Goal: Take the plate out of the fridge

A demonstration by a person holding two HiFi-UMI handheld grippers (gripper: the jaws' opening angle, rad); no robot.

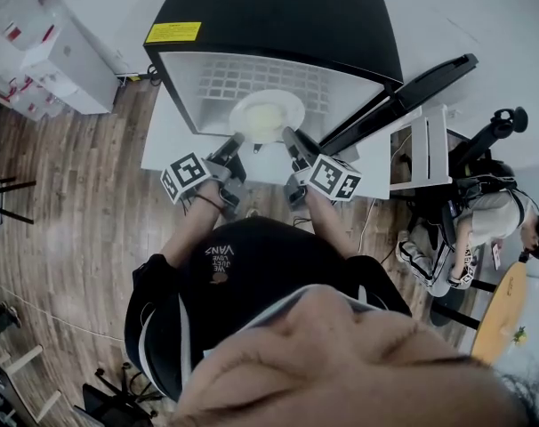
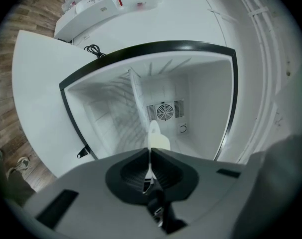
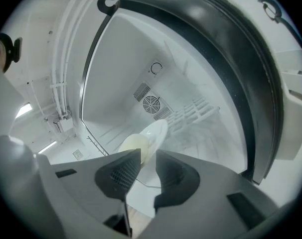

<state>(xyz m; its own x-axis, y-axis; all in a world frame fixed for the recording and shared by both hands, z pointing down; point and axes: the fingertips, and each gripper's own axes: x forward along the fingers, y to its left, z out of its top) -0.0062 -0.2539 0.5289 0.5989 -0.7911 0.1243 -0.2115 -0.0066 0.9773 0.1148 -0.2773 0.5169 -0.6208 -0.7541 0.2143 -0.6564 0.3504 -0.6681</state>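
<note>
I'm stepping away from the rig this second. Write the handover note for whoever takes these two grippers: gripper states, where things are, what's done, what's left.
Left gripper: shut on the left rim of the plate.
Right gripper: jaws apart around the plate's right rim; I can't tell whether they press on it.
Plate: roughly level, with something pale yellow on it, at the front edge of the fridge opening.
Fridge: on the white table, door open.
Done: door open, plate taken at both sides.
Left: draw the plate fully clear, keeping it level.
</note>
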